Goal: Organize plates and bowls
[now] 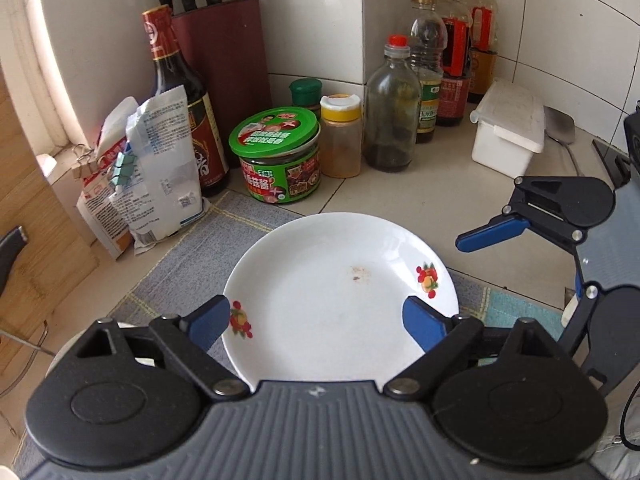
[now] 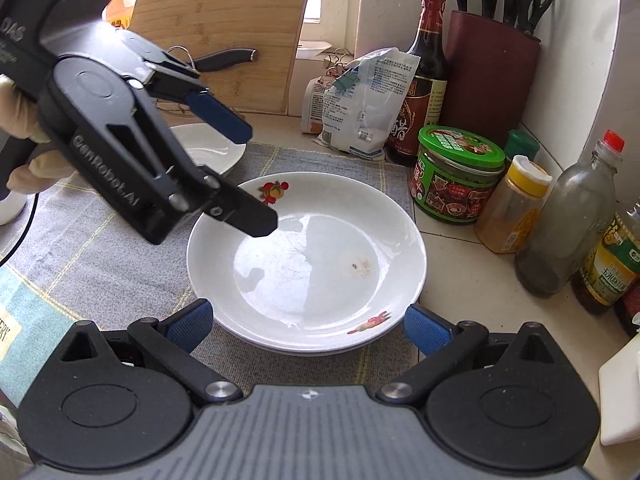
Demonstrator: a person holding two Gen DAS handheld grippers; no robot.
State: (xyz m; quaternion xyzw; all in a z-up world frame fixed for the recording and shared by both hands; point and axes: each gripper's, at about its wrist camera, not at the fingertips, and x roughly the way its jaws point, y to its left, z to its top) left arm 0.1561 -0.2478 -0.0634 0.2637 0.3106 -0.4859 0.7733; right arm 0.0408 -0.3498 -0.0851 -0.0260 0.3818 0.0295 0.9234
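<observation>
Here both claws stand wide open and hold nothing. The left claw (image 1: 316, 320) hovers over the near rim of the white plate (image 1: 328, 300), one finger to each side, likely lining up a grip. The right claw (image 2: 306, 326) hangs just short of the plate's edge. The plate rests on a grey mat (image 2: 100, 248); a second plate (image 2: 208, 148) lies beyond, perhaps for stacking.
</observation>
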